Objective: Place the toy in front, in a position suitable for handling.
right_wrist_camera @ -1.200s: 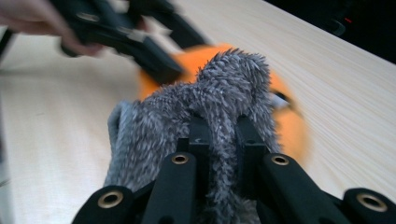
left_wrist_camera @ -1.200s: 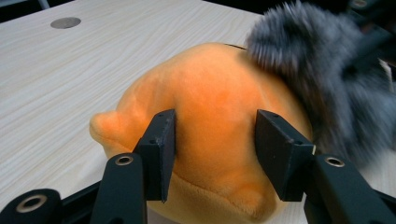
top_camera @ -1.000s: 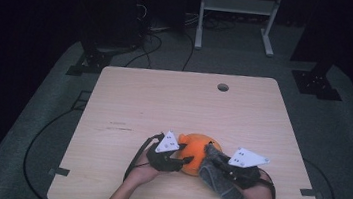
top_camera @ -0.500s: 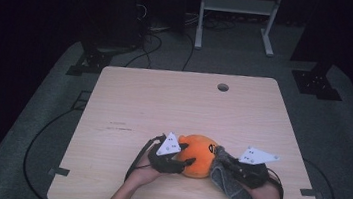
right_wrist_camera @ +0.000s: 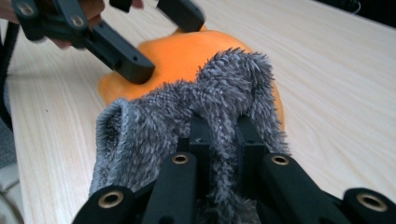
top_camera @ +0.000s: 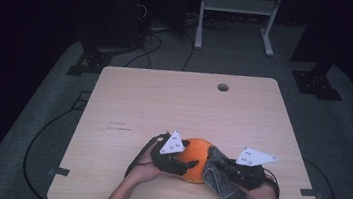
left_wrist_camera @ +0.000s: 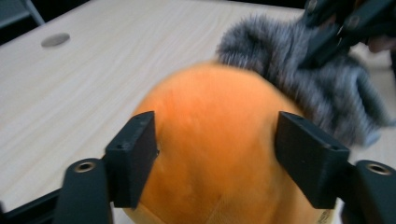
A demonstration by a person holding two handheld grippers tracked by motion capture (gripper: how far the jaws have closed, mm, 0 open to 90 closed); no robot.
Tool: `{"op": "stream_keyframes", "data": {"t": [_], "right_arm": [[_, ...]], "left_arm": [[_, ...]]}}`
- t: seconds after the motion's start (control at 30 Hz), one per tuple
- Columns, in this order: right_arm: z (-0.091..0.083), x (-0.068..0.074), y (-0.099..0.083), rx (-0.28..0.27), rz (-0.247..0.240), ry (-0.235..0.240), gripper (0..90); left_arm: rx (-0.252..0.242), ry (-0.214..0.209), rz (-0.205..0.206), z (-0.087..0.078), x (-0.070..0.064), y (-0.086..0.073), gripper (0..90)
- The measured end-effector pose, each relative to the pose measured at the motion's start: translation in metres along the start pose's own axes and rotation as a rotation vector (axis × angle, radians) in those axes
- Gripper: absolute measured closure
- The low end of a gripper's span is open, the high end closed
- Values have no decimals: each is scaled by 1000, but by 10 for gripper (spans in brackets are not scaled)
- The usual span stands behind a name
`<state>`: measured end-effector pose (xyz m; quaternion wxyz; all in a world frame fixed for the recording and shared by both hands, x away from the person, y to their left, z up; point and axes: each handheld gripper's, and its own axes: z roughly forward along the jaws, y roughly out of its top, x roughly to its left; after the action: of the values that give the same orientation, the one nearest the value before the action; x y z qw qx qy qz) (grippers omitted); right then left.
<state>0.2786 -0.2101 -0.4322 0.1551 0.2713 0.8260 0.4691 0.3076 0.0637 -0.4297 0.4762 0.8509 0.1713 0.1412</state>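
The left gripper (left_wrist_camera: 215,158) has its fingers (left_wrist_camera: 133,156) clamped on either side of the orange plush ball (left_wrist_camera: 215,140), low in the frame's centre. The right gripper (right_wrist_camera: 219,135) pinches the grey fuzzy cloth (right_wrist_camera: 187,112), which lies against the ball's right side on the wooden worktop (top_camera: 163,108).

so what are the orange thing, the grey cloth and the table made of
The orange thing looks like soft plush fabric: matte, faintly fuzzy, rounded like a stuffed toy, though the filling can't be seen. The grey cloth looks like fluffy microfibre or fleece, with long shaggy pile standing up. The table appears to be pale wood-grain laminate or veneer, smooth with straight grain lines.
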Motion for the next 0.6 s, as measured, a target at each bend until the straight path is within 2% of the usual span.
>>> {"op": "stream_keyframes", "data": {"t": [0.13,0.2,0.27,0.33,0.37,0.4,0.43,0.47,0.5,0.53,0.6], "right_arm": [[-5,-16,-9,48,61,-52,800],[-10,-17,-5,1,91,-31,799],[-10,-10,4,-45,73,7,799],[-3,-2,8,-28,33,17,799],[0,1,8,-17,5,10,800],[1,3,7,-13,-13,8,800],[-1,4,5,-8,-26,13,800],[-2,5,5,-10,-30,27,800],[-3,5,3,-15,-32,46,800],[-4,6,2,-16,-37,60,800],[-5,6,0,-17,-45,68,799]], "left_arm": [[24,-6,8,-2,-3,-3,374],[42,-22,18,-4,-5,-3,389],[50,-35,27,-5,-6,-2,392],[40,-76,42,-10,-5,1,370],[26,-83,41,-13,-3,3,325],[-4,-87,20,-17,0,5,282],[-20,-72,7,-19,2,7,221],[-35,-28,-11,-19,5,8,177],[-21,6,-28,-18,8,9,144],[-1,13,-42,-15,10,8,123],[33,-17,-83,-9,12,2,116]]}}
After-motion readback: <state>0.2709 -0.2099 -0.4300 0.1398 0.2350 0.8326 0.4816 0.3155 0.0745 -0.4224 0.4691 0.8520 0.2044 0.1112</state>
